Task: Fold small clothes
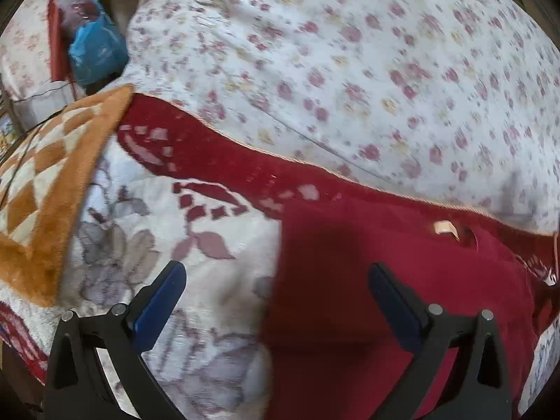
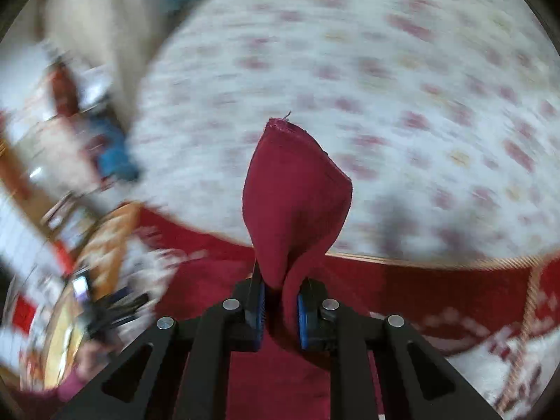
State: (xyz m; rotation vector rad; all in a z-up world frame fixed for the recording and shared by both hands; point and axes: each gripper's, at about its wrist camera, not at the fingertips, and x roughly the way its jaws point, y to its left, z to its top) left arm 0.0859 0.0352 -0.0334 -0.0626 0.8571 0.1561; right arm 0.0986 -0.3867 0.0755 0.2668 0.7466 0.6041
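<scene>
Right claw pinches a corner of the red garment; left claw hangs wide apart over it.

Bed: floral sheet ahead of the tongs. Red-bordered white blanket directly beneath them. Dark red garment flat on blanket, under right finger. Orange checked blanket at left.

Matt dark-red knit garment; plush fuzzy blanket; smooth floral cotton sheet.
</scene>
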